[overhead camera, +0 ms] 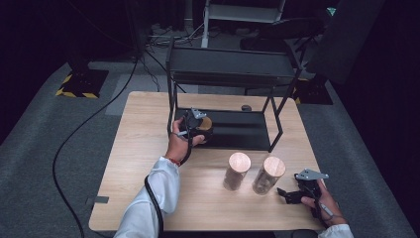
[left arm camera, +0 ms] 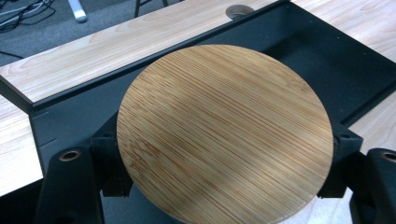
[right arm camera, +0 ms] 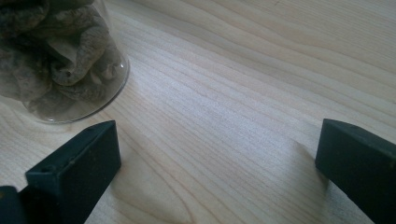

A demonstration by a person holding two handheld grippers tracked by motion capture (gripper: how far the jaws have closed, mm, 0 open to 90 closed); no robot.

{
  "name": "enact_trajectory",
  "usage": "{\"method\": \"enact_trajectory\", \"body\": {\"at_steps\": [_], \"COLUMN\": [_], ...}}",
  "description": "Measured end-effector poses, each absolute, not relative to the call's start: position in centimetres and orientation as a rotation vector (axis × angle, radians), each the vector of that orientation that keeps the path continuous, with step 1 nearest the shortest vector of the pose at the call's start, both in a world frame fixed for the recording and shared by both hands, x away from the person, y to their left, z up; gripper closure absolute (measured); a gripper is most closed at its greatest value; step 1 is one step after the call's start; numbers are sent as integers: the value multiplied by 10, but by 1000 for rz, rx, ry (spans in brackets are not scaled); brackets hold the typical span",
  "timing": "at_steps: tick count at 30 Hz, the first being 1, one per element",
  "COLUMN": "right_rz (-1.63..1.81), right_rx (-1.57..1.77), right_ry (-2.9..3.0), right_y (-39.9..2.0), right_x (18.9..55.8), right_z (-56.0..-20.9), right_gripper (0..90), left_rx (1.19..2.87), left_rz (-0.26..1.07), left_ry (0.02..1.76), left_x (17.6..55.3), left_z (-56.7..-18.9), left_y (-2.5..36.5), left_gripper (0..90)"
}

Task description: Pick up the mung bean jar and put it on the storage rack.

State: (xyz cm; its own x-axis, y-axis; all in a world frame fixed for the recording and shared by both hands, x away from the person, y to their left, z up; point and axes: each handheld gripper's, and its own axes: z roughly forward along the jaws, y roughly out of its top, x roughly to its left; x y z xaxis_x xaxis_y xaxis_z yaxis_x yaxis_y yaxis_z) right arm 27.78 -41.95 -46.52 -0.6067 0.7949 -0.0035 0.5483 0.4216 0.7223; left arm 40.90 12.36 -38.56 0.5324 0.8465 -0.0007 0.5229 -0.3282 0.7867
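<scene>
My left gripper (overhead camera: 197,127) is shut on a jar with a round bamboo lid (left arm camera: 224,130), its black pads (left arm camera: 111,163) pressed against both sides just below the lid. The held jar (overhead camera: 206,123) is over the left part of the black rack's bottom tray (overhead camera: 247,133). Two more glass jars with bamboo lids (overhead camera: 236,171) (overhead camera: 268,174) stand upright on the wooden table (overhead camera: 143,148) in front of the rack. My right gripper (overhead camera: 285,194) lies low on the table just right of them, open, with bare wood between its jaws (right arm camera: 219,154). A jar of brown dried pieces (right arm camera: 60,60) stands beyond its left jaw.
The black metal rack (overhead camera: 230,74) has an upper shelf over the tray and thin posts at its corners. A round cable hole (overhead camera: 246,107) sits in the table behind the tray. Cables run over the grey floor on the left.
</scene>
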Motion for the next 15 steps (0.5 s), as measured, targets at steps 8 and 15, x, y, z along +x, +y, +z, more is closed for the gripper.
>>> {"method": "enact_trajectory", "body": {"at_steps": [8, 15], "right_rz": [995, 995], "right_rx": [1153, 1153], "right_ry": [2336, 2336], "right_y": [-419, -420], "right_x": [278, 278], "right_z": [-465, -465], "right_gripper": [0, 0], "left_rx": [2010, 2020], "left_rz": [541, 543], "left_ry": [1122, 1139], "left_x": [420, 429], "left_z": [-390, -398], "left_y": [116, 109], "left_gripper": [248, 248]}}
